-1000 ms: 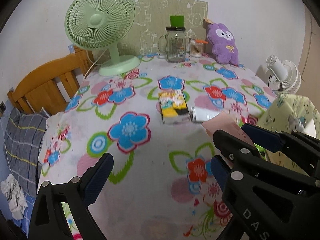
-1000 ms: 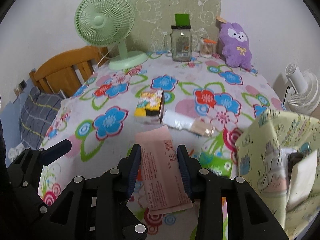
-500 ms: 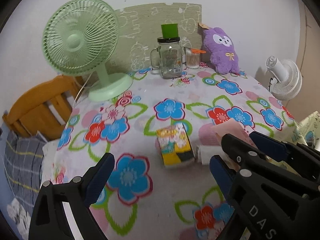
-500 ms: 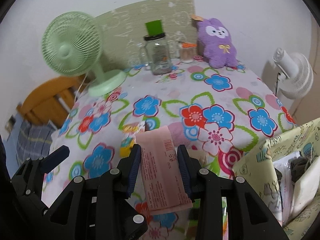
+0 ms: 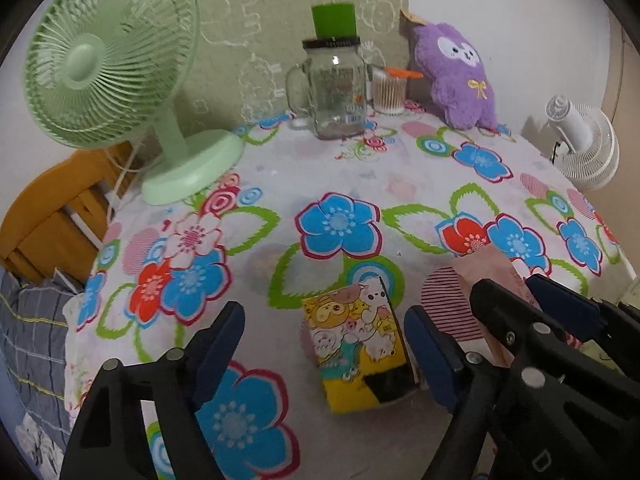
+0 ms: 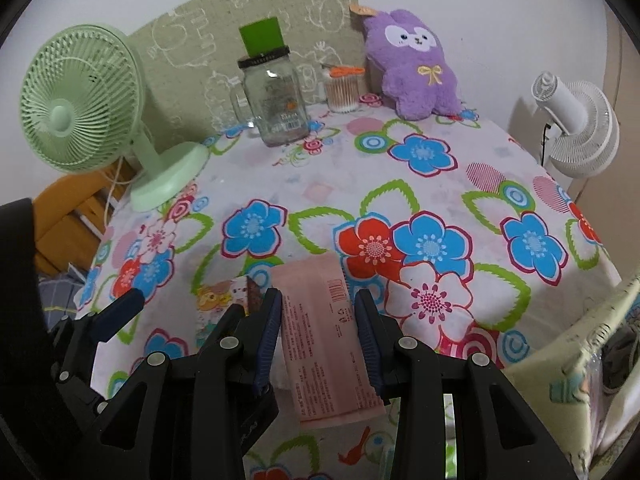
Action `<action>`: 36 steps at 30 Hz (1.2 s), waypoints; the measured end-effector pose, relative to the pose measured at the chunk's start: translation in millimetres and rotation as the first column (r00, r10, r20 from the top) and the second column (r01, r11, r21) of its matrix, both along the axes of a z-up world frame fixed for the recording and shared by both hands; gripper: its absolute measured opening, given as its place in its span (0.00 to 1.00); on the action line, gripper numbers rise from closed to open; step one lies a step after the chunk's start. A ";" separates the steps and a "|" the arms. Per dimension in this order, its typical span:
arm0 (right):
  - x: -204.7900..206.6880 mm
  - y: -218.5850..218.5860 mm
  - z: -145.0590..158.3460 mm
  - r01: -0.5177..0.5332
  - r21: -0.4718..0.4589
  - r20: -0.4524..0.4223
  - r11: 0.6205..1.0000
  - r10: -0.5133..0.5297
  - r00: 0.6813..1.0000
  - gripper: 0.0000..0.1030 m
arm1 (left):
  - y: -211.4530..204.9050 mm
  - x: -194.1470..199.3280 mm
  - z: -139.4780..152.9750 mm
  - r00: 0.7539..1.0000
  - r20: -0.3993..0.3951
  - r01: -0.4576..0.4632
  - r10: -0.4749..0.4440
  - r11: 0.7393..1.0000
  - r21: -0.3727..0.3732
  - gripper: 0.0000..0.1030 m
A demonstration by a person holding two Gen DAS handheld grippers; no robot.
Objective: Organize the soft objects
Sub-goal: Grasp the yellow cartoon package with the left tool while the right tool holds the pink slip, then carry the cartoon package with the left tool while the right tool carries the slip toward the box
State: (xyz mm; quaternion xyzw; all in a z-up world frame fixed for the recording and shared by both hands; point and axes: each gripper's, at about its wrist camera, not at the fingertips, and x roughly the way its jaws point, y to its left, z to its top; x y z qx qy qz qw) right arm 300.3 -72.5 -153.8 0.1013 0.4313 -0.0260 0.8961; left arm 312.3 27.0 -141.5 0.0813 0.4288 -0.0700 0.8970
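The pink packet (image 6: 320, 332) is clamped between the right gripper (image 6: 318, 340) fingers, held above the bench (image 6: 440, 184). The cartoon-print packet (image 5: 358, 344) lies on the flowered cloth between the left gripper (image 5: 320, 354) fingers, which are closing without touching it. A purple plush (image 6: 416, 68) leans against the far wall.

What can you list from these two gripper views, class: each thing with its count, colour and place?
Desk fan: one, pale green, table's back left.
Glass jar: one, clear, back centre.
Cotton-swab tub: one, clear with orange lid, right of the jar.
Plush toy: one, purple, back right.
White fan: one, beyond the table's right edge.
Cartoon packet: one, yellow, lying on the floral tablecloth.
Pink packet: one, clamped in the right gripper.
Fabric bag: one, pale yellow, far right.
Wooden chair: one, left.
Left gripper: closing around the cartoon packet, pads not touching.
Right gripper: shut on the pink packet.
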 end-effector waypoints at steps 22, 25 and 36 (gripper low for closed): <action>8.4 -1.9 -25.2 -0.013 -0.001 -0.071 1.000 0.013 0.997 0.40 | -1.2 -6.1 -18.0 0.997 -0.071 0.028 -0.028 1.000 -0.009 0.46; 3.5 1.1 -20.6 -0.024 -0.002 -0.059 1.000 0.024 0.998 0.40 | 1.8 -12.8 -9.9 0.998 -0.054 0.020 -0.021 1.000 -0.018 0.46; -26.1 8.9 7.2 -0.053 -0.017 -0.001 0.998 0.053 0.999 0.40 | 7.6 -44.8 19.4 1.000 0.006 -0.005 0.005 0.999 -0.034 0.46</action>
